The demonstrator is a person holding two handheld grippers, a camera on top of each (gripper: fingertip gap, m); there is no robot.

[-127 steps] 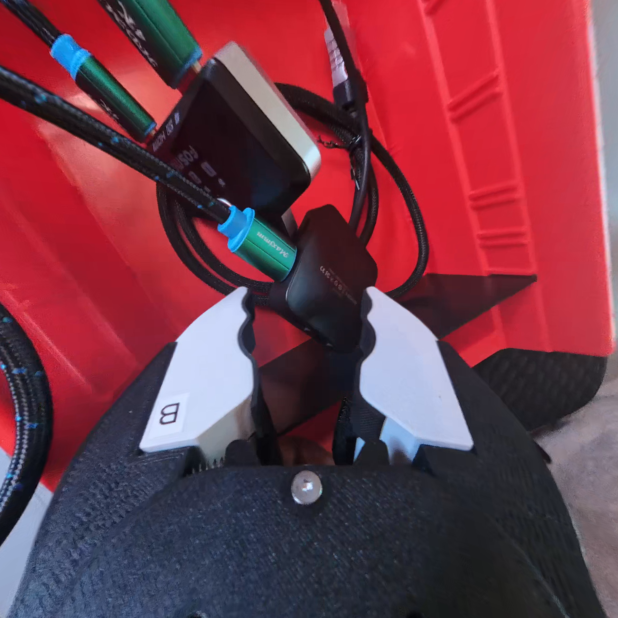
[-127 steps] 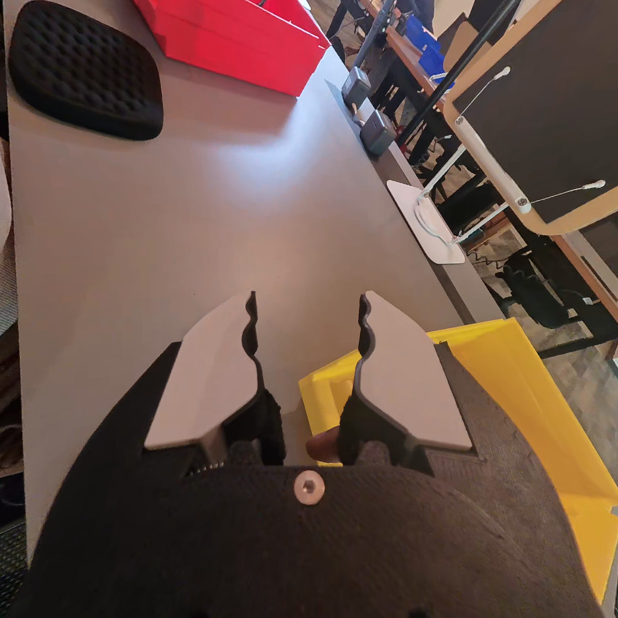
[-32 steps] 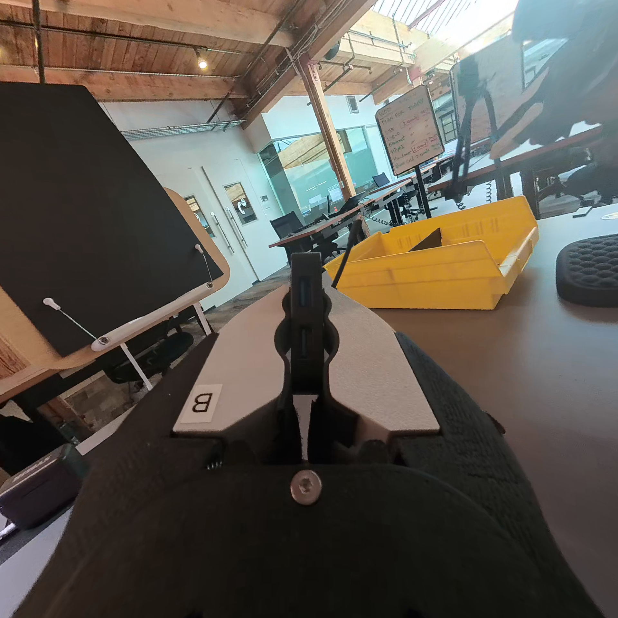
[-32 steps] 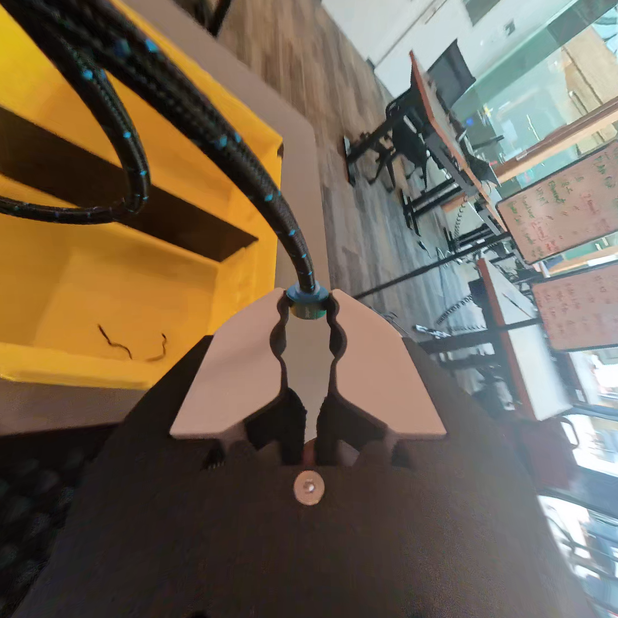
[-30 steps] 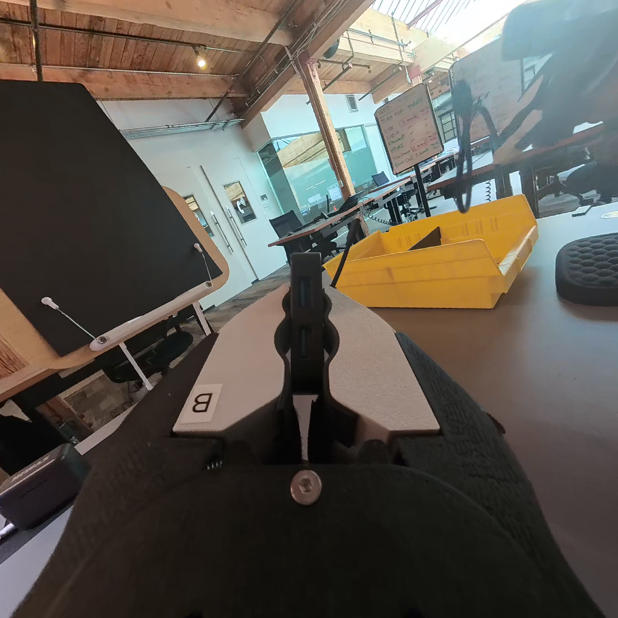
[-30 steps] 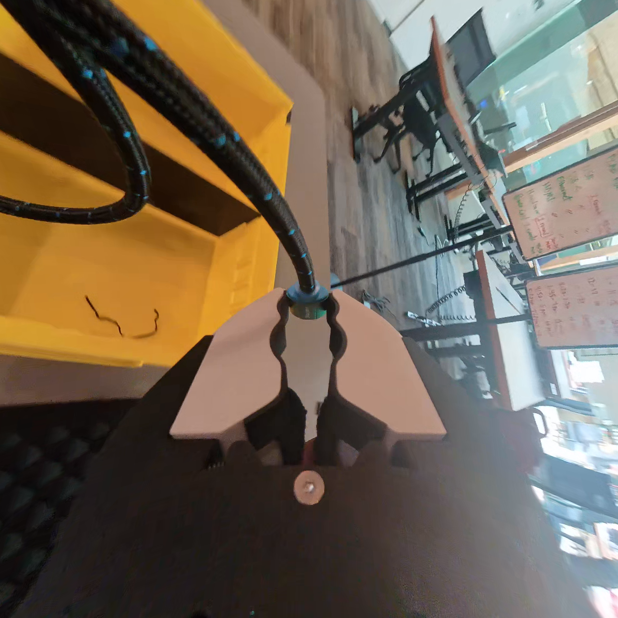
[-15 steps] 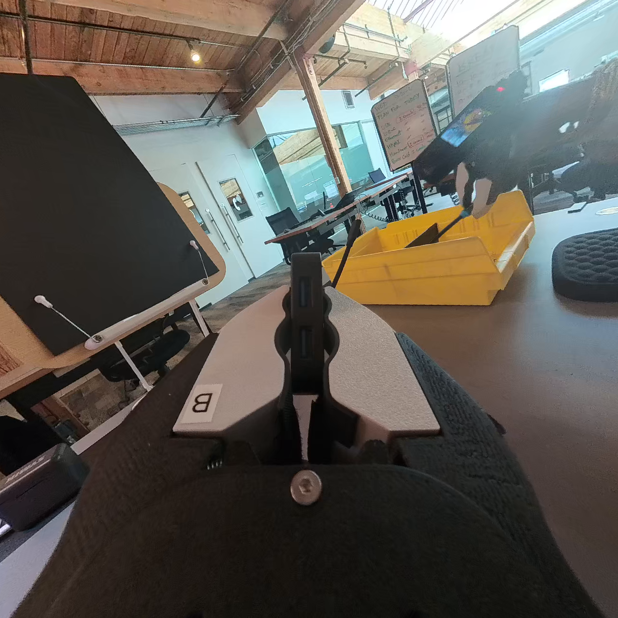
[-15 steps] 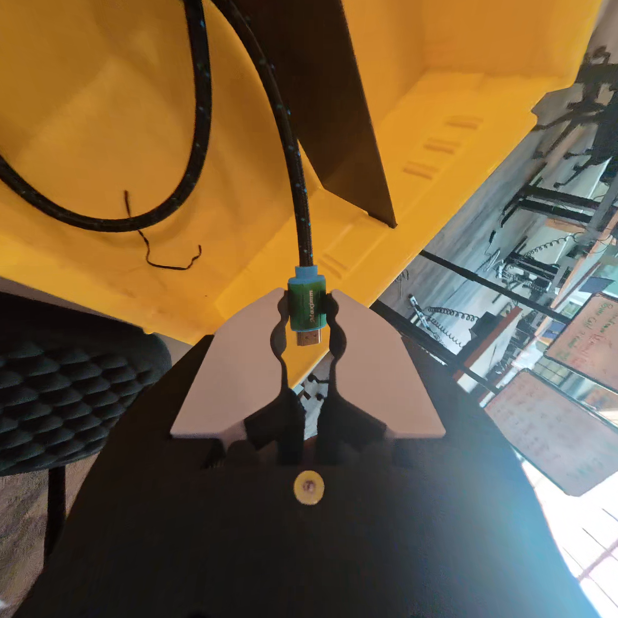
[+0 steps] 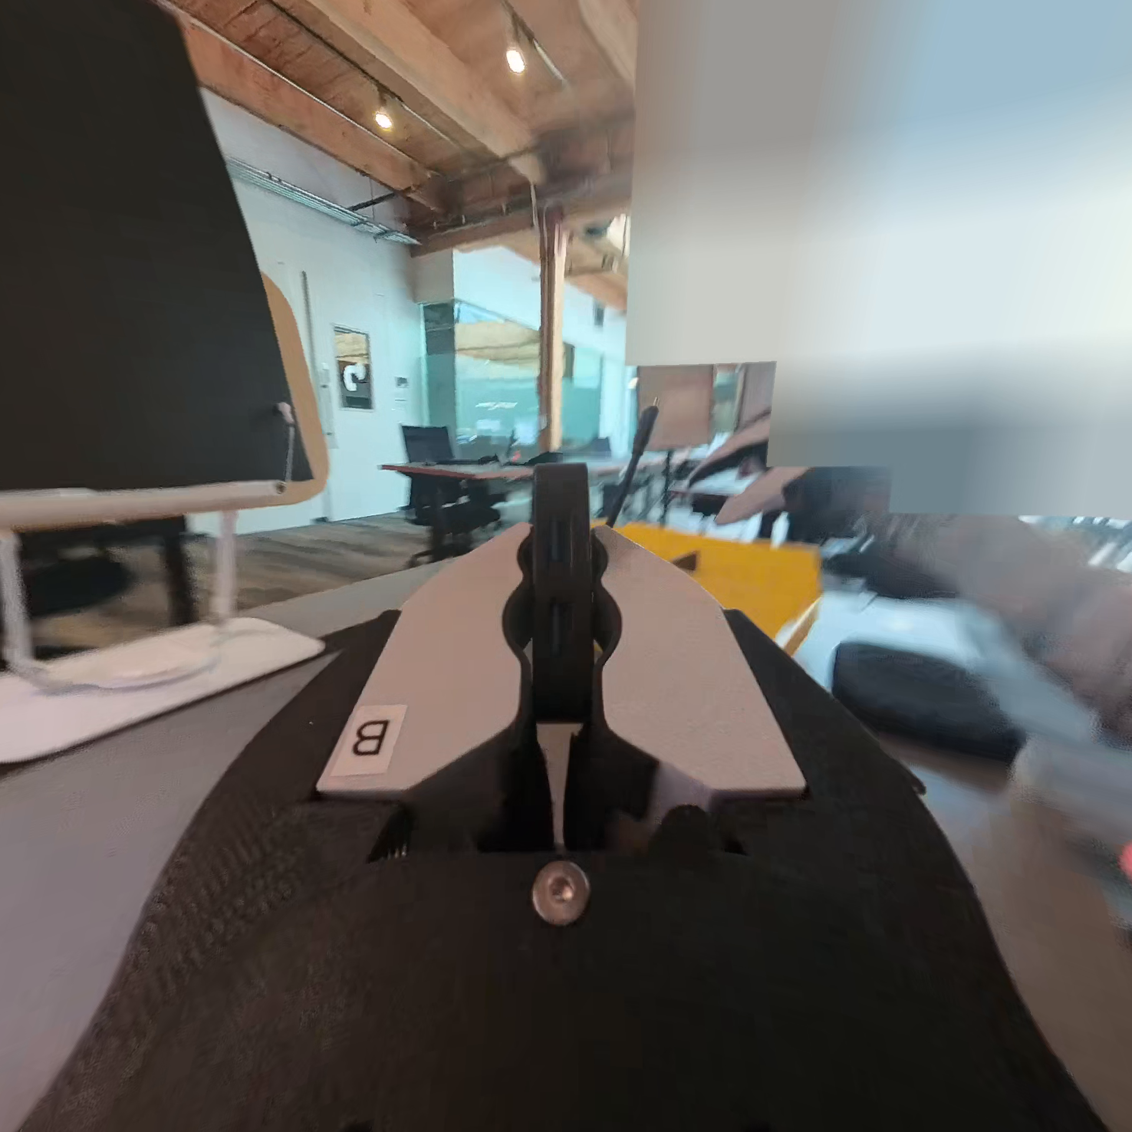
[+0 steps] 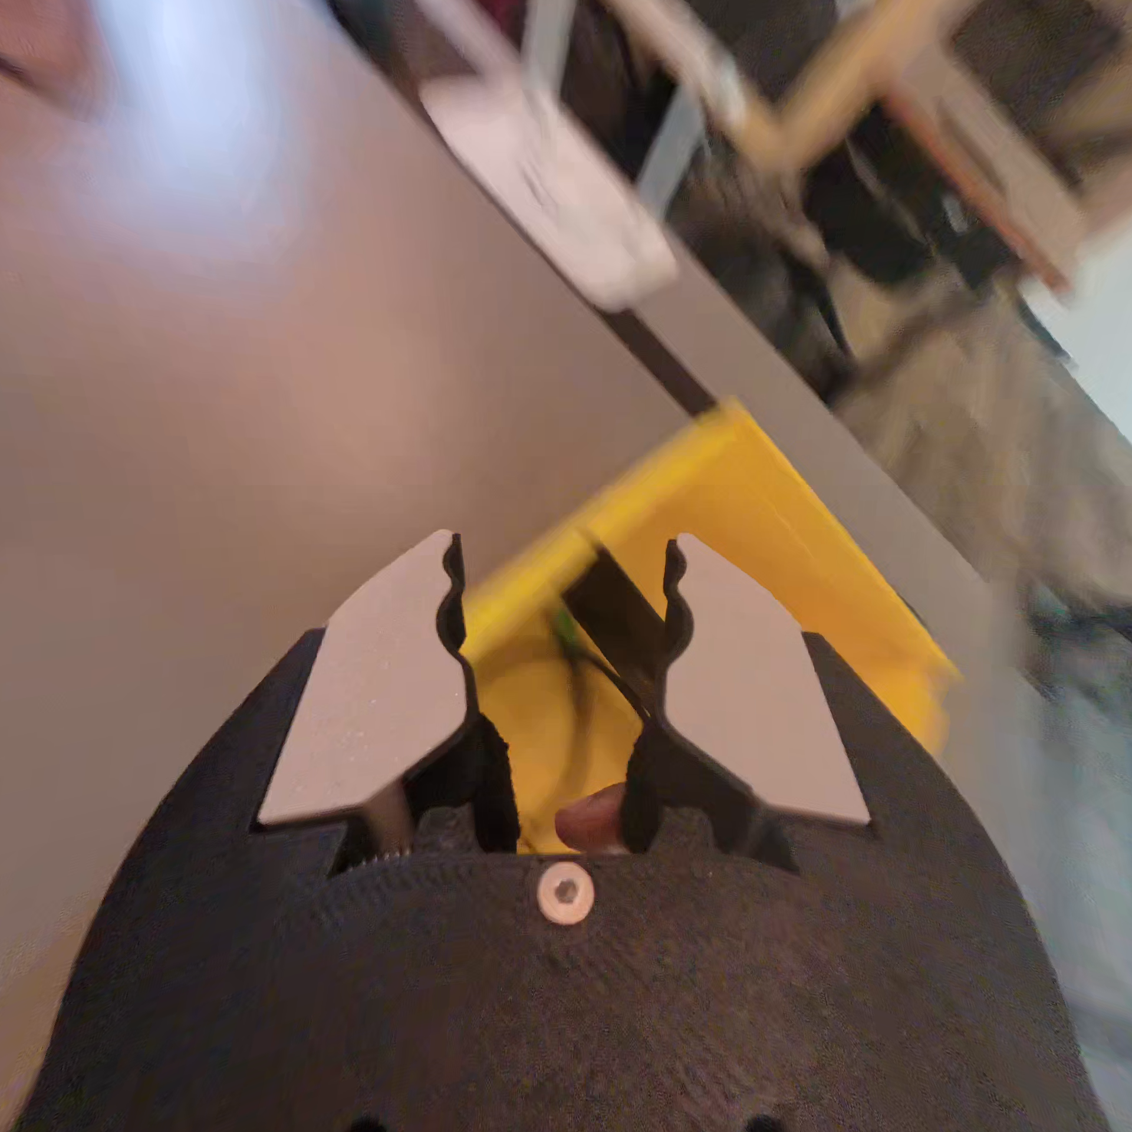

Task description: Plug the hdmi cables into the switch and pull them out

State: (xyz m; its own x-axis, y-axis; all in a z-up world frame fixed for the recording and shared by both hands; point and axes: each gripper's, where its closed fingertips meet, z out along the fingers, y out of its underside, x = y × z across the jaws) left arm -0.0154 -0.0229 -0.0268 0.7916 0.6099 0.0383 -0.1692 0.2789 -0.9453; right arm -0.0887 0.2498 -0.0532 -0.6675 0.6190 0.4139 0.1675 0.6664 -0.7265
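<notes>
left gripper (image 9: 560, 576) clamps HDMI switch (image 9: 560, 551) edge-on, light, rigid | right gripper (image 10: 565, 588) wide, empty | green plug (image 10: 563, 628) beyond fingertips: grip its stiff shell

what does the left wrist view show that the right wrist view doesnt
Only the left wrist view shows the left tongs shut on the black switch, end-on between the fingers, plus a black pad on the table and the office ceiling. Only the right wrist view shows the right tongs open and empty, and a blurred green-tipped cable inside the bin. Both show the yellow bin, the grey table and a white stand base.
</notes>
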